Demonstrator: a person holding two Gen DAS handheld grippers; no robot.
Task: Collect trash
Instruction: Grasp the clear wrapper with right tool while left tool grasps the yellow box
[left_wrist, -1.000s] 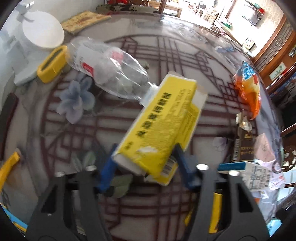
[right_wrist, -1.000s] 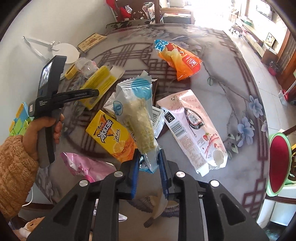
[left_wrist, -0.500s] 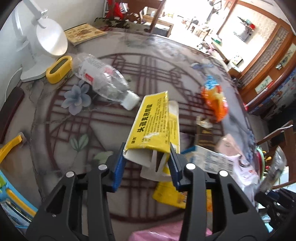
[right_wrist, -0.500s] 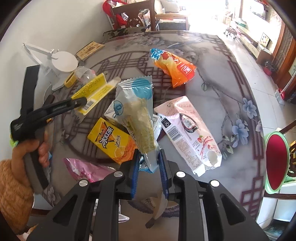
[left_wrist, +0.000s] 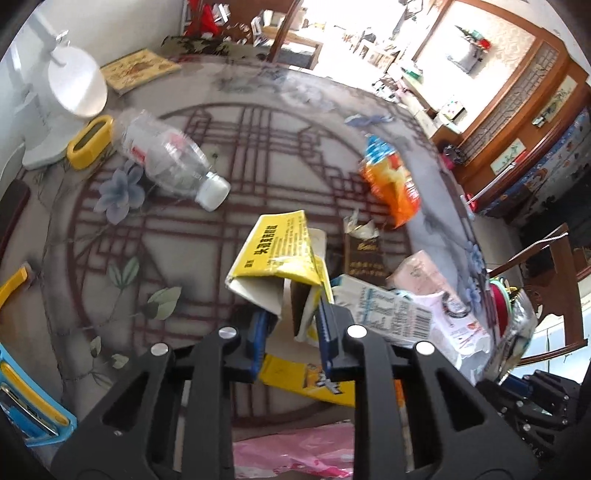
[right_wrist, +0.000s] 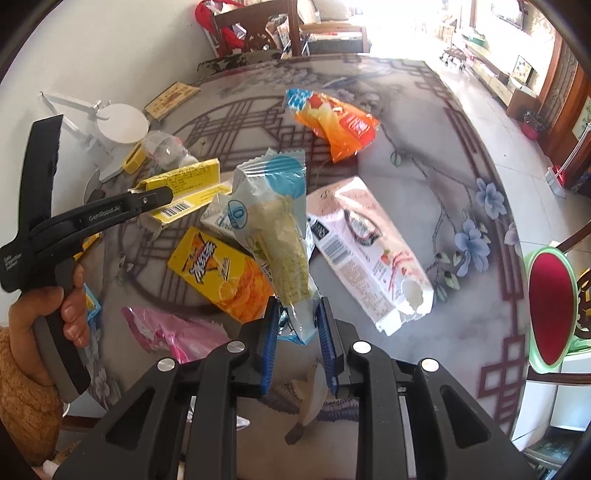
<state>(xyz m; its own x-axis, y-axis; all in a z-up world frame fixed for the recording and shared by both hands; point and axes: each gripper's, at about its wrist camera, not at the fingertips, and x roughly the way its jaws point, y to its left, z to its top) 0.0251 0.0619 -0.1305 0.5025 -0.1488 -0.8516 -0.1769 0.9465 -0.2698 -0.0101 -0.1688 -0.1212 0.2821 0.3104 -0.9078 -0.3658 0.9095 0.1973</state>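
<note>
My left gripper (left_wrist: 291, 332) is closing hard on a yellow cardboard box (left_wrist: 277, 254), which hangs crumpled above the table; its white inside shows at the crushed end. From the right wrist view the left gripper (right_wrist: 162, 194) sits at the left, held by a hand, with the yellow box (right_wrist: 188, 181) sticking out past its fingers. My right gripper (right_wrist: 295, 325) is shut on the lower end of a blue and white snack packet (right_wrist: 277, 221), which stands up from the jaws above the pile of trash.
On the patterned table (left_wrist: 258, 147) lie a clear plastic bottle (left_wrist: 170, 158), an orange chip bag (right_wrist: 332, 122), a pink and white carton (right_wrist: 369, 251), a yellow drink carton (right_wrist: 221, 273) and a pink bag (right_wrist: 173, 332). A white lamp base (left_wrist: 74, 88) stands far left; a red-seated chair (right_wrist: 550, 306) is at the right edge.
The left gripper has lifted the yellow box off the table and carried it away from the bottle, with its jaws squeezing narrower and crushing the box. The right gripper has kept still with its packet.
</note>
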